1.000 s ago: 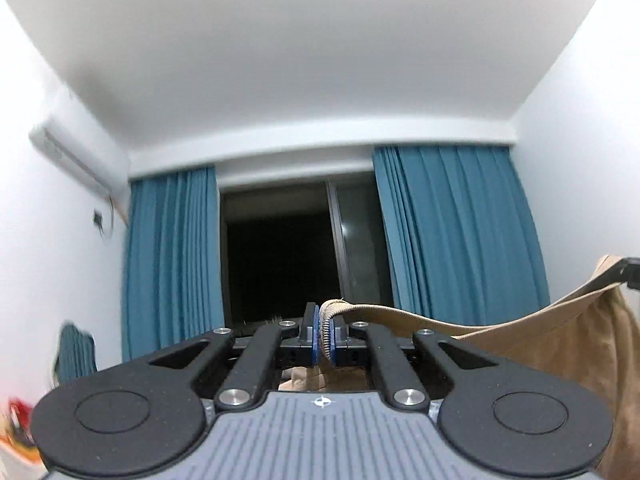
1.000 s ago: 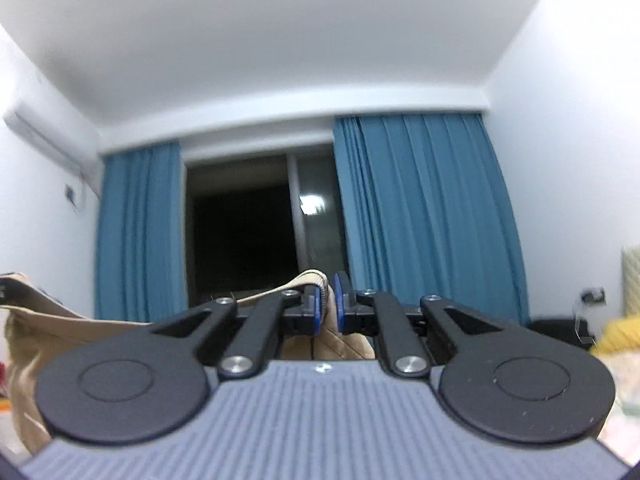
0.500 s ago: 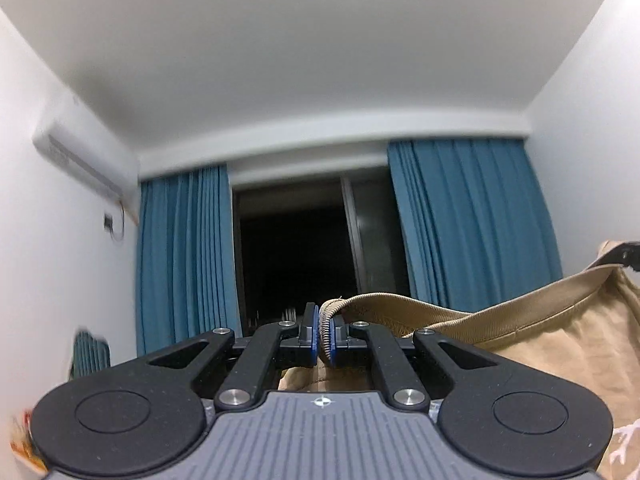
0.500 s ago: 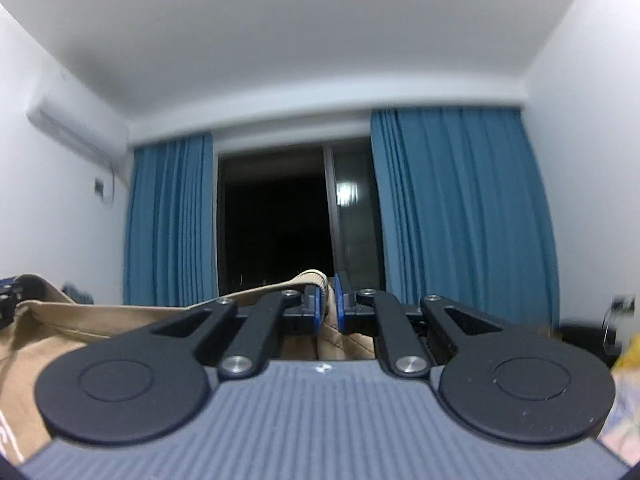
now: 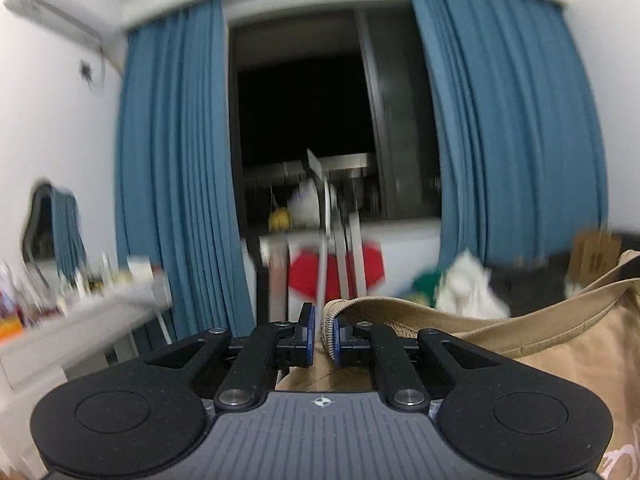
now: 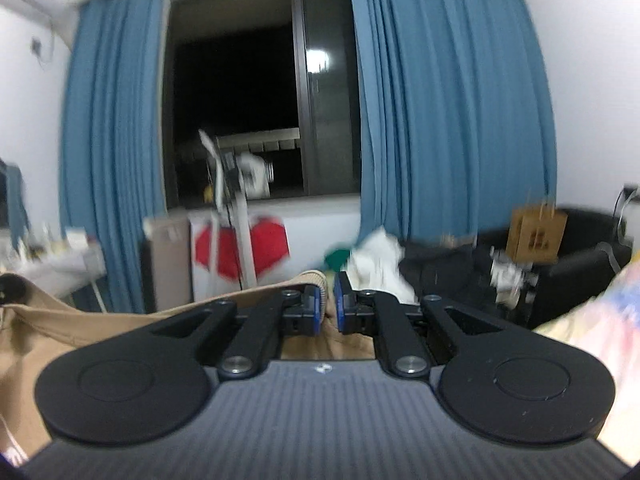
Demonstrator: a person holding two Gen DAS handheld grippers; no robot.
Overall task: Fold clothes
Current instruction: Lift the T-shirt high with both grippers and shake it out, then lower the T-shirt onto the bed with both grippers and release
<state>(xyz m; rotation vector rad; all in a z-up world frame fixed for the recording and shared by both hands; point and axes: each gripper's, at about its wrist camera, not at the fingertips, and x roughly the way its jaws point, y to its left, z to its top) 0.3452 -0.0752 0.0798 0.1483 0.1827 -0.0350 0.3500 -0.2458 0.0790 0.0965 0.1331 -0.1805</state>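
Note:
A tan garment (image 5: 552,344) with a ribbed hem hangs in the air between my two grippers. My left gripper (image 5: 323,332) is shut on one corner of its ribbed edge, and the cloth stretches away to the right. My right gripper (image 6: 327,304) is shut on the other corner, and the tan garment (image 6: 60,320) runs off to the left. Both grippers point level toward the window. The lower part of the garment is hidden below the gripper bodies.
Blue curtains (image 5: 176,168) frame a dark window (image 6: 240,100). A cluttered white table (image 5: 80,312) stands at left. A drying rack (image 6: 236,216), a red heart shape (image 6: 256,248) and a black sofa (image 6: 560,264) with clothes and a paper bag (image 6: 536,236) lie ahead.
Both grippers have tilted down from facing the ceiling to facing the window and room. The garment stays held between them.

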